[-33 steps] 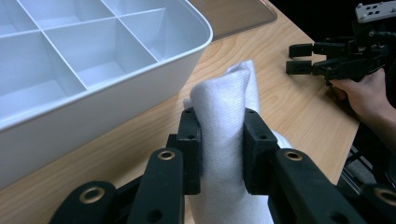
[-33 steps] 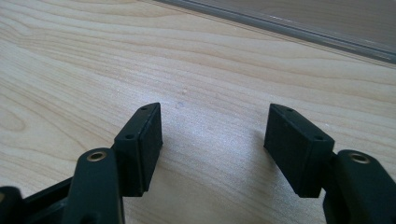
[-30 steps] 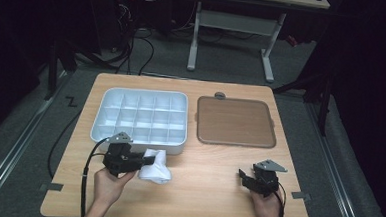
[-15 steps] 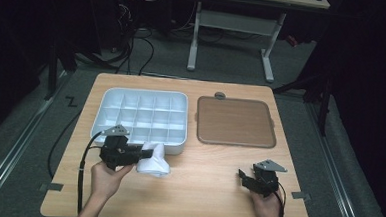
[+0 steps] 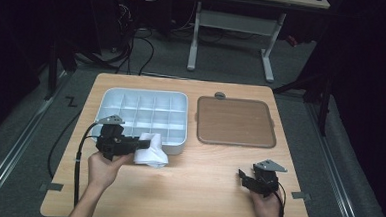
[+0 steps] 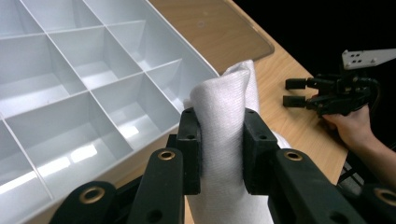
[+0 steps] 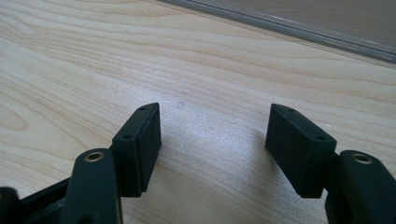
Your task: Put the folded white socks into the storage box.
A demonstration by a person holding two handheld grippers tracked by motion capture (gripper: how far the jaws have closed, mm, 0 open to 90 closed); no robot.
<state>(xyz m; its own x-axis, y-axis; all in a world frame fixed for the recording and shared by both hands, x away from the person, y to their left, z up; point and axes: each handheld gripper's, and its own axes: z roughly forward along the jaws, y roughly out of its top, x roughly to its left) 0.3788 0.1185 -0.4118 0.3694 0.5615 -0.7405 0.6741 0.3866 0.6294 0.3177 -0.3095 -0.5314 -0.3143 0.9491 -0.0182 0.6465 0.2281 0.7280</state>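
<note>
— Left gripper: what did you log?
— Jaws were clamped on a white cloth, the folded fabric bulging up between the pads. In the high view that gripper sat at the near left of the wooden table, the cloth lying just at the front right corner of the white compartment tray, touching or nearly touching its rim; could not tell which.
— Tray contents?
— Compartments looked bare in the left gripper view.
— Further right?
— Brown flat tray lay beside the white one, small gap between them.
— And the right gripper?
— Right gripper rested near the front right of the table, held in the person's right hand. Its jaws stood well apart over bare wood, nothing between them.
</note>
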